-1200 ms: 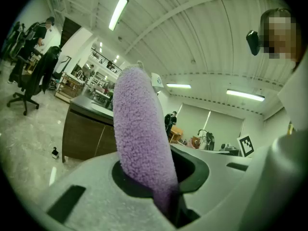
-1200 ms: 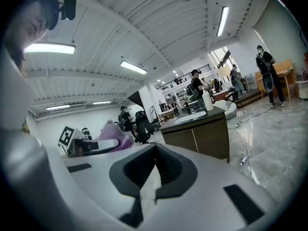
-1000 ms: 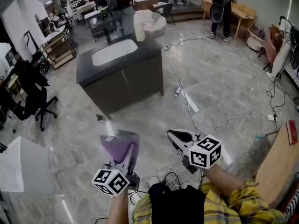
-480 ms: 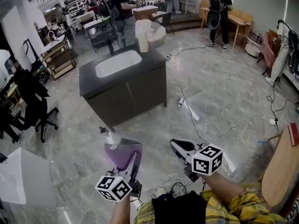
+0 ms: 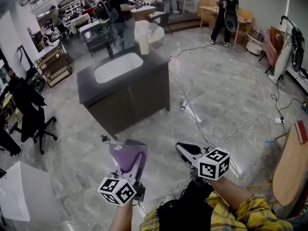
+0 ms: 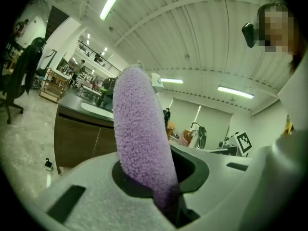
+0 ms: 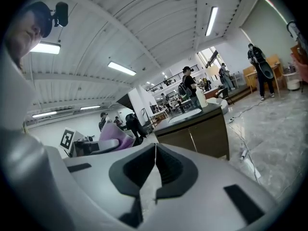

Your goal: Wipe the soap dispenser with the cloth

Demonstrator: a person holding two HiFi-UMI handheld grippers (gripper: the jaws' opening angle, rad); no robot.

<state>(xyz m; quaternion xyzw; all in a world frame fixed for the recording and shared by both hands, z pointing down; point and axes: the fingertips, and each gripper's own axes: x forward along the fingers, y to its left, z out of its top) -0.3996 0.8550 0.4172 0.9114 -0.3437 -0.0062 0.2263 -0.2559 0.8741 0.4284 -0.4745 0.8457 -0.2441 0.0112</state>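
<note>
Here, the left gripper (image 5: 131, 162) is closed on a fluffy purple cloth (image 5: 126, 153). In the left gripper view the cloth stands thick between the two jaws, which press on its lower end, and its free part rises above them. The right gripper (image 5: 180, 147) holds nothing: in the right gripper view its jaws are fully together, with only a thin line between them.

Both grippers are held low in front of the person, side by side but apart, over the grey marble floor (image 5: 226, 95). Both point toward a dark brown cabinet (image 5: 130, 100) with a black counter top (image 5: 90, 86) and a white oval basin (image 5: 118, 66) set in it. The cream-coloured tall soap dispenser (image 5: 143, 43) stands upright on the far right corner of this counter top, just beside the basin. It is well apart from the cloth and from both grippers.

White cables (image 5: 192, 112) lie on the floor to the right of the cabinet. A black office chair (image 5: 33, 117) is at the left, and several people (image 5: 118, 13) stand behind the cabinet, at the far side of the room. A yellow checked sleeve (image 5: 250, 211) shows at the bottom edge of the head view.
</note>
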